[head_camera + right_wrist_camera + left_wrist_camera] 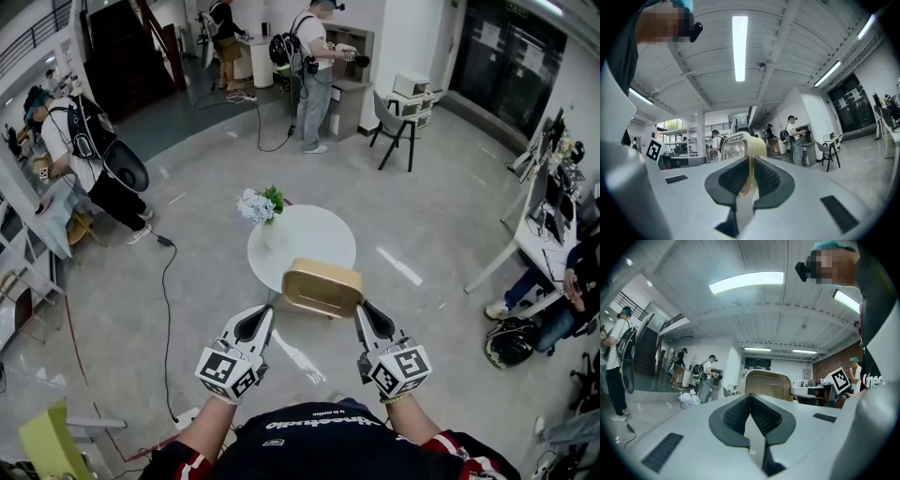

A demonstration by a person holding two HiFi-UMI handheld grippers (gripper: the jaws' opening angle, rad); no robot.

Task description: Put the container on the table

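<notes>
1 tan-gold rectangular plastic container [322, 287], held in the air over the near edge of the round white tabletop [314, 239]. Right gripper [364, 311] clamped on its right rim. Left gripper [267, 315] jaws together, tips at its left rim. 1 white flower bouquet [259, 204] at the tabletop's left edge. Shirt lettering unreadable.
</notes>
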